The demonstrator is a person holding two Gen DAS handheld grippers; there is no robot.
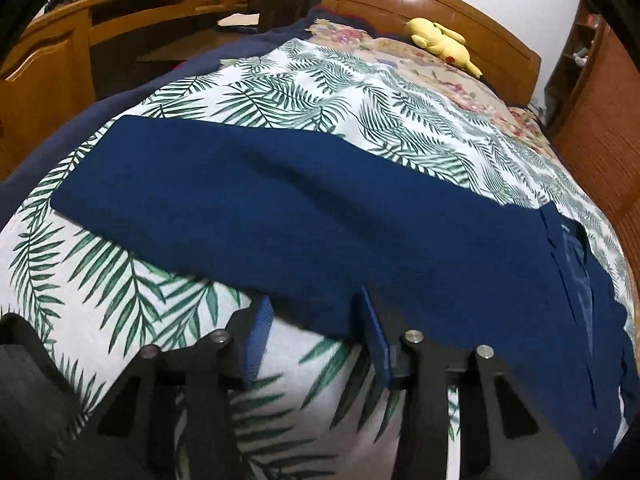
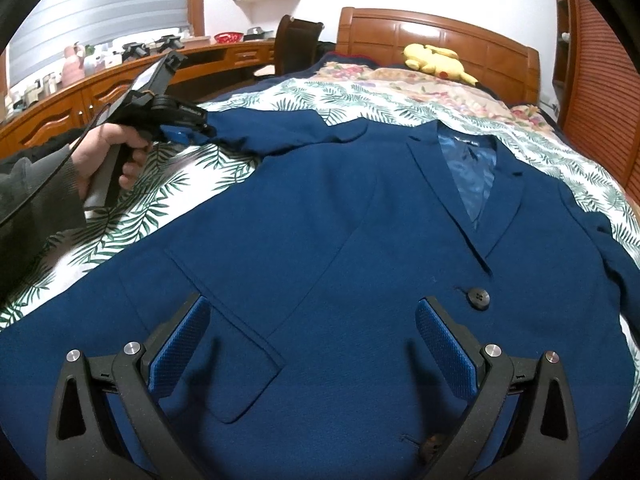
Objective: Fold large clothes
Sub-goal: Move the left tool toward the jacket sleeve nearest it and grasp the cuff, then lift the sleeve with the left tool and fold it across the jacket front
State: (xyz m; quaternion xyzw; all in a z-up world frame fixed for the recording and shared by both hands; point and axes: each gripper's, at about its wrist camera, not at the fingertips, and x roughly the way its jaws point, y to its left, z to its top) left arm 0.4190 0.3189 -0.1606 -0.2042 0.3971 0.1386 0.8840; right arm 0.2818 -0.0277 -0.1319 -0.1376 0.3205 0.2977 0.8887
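A dark blue suit jacket (image 2: pixel 320 240) lies front-up on the palm-leaf bedspread (image 2: pixel 168 184), collar toward the headboard. Its sleeve (image 1: pixel 260 200) stretches out flat to the left. My left gripper (image 1: pixel 316 320) is open at the near edge of that sleeve, with the cloth edge between its blue pads. In the right wrist view the left gripper (image 2: pixel 188 132) sits at the sleeve's end, held by a hand. My right gripper (image 2: pixel 312 332) is wide open and empty, hovering over the jacket's lower front between the pocket flap (image 2: pixel 224 320) and the button (image 2: pixel 478 298).
A yellow plush toy (image 2: pixel 436 60) lies near the wooden headboard (image 2: pixel 400 28). A wooden desk (image 2: pixel 100 92) with clutter and a chair (image 2: pixel 296 40) stand left of the bed. A wardrobe (image 2: pixel 600 80) stands to the right.
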